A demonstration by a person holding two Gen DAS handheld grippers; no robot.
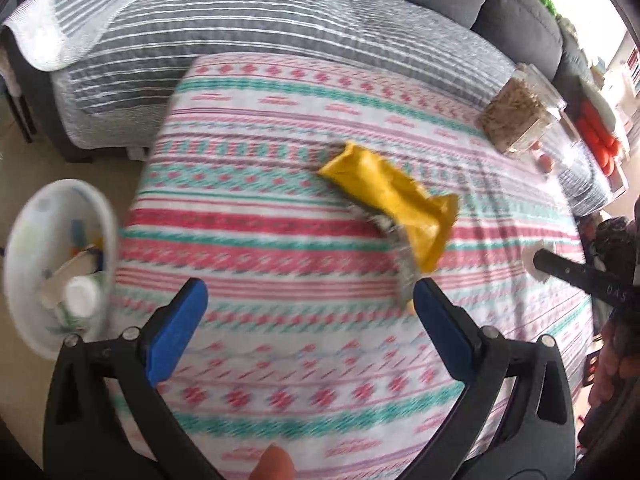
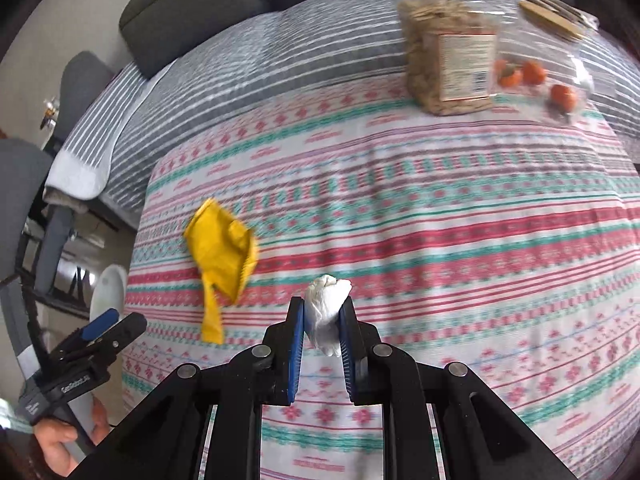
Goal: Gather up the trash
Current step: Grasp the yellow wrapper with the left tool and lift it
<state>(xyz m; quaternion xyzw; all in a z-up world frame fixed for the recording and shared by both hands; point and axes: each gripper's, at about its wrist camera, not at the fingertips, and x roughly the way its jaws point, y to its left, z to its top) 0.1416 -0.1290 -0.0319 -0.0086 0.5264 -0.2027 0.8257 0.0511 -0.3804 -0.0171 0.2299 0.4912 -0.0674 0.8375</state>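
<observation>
Right gripper: clamped on white crumpled tissue. Yellow wrapper: left of tissue, on patterned tablecloth. Clear jar: far behind tissue.

A patterned cloth with red, teal and white bands covers the desk. At about one o'clock in the right wrist view stands a clear plastic jar filled with pale tan snack pieces, its label facing the camera. Just to its right, at about two o'clock, small orange-red tomatoes lie inside a clear container. Beyond the desk, from ten to twelve o'clock, a grey sofa carries a grey-and-white striped blanket.
</observation>
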